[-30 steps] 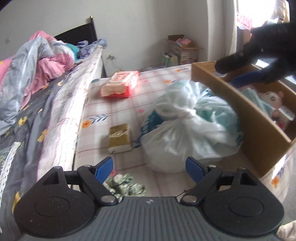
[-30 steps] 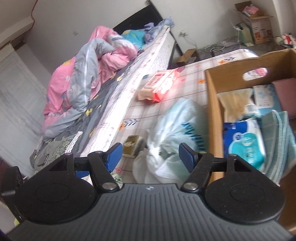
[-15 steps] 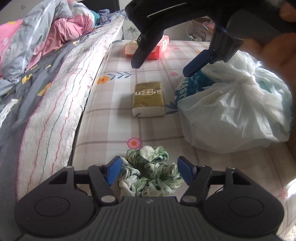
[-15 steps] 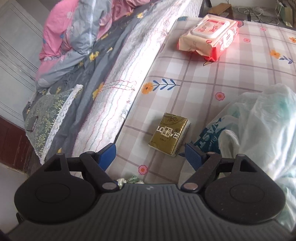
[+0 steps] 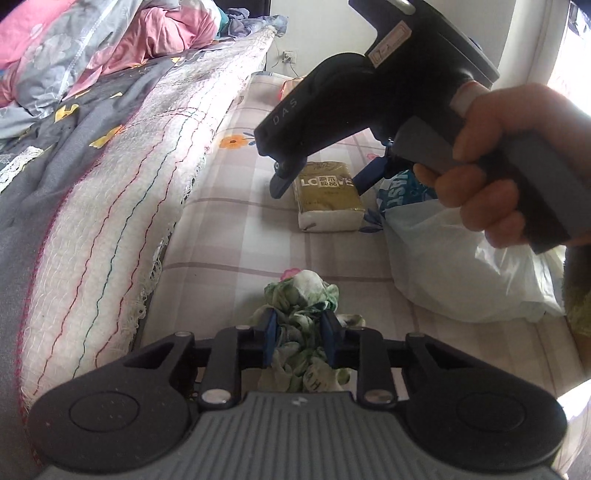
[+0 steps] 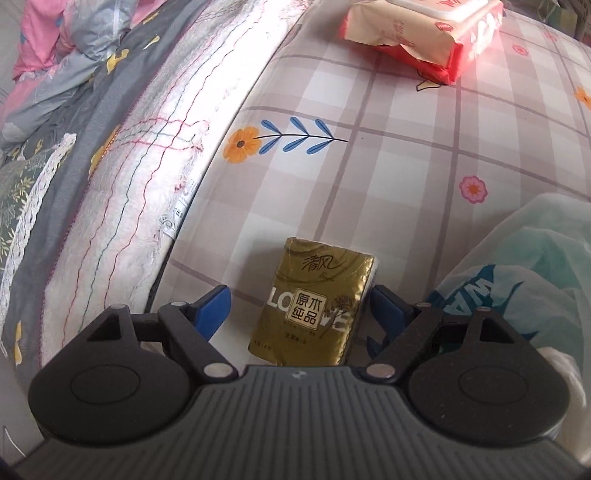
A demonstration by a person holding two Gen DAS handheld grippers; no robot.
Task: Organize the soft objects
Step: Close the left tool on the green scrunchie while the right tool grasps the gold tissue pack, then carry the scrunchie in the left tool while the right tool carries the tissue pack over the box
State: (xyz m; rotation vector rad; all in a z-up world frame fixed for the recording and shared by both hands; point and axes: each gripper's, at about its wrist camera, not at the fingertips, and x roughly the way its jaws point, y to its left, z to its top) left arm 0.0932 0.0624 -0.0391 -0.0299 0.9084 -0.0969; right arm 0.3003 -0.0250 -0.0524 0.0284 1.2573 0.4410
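Both busy: left gripper [image 5: 297, 338] pinching scrunchie [image 5: 301, 306], right gripper [image 6: 297, 308] straddling tissue pack [image 6: 314, 306] spread, probably snagging bag [image 6: 517, 266].

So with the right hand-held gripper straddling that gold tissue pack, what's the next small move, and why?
Probably close the right hand-held gripper on the gold tissue pack: its open fingers already flank the pack on the checked sheet. The left hand-held gripper is already shut on the green scrunchie.

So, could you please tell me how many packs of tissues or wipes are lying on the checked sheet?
2. A gold pack lies between the open right gripper's fingers, and a red pack lies further off on the sheet. Others may be hidden behind the plastic bag.
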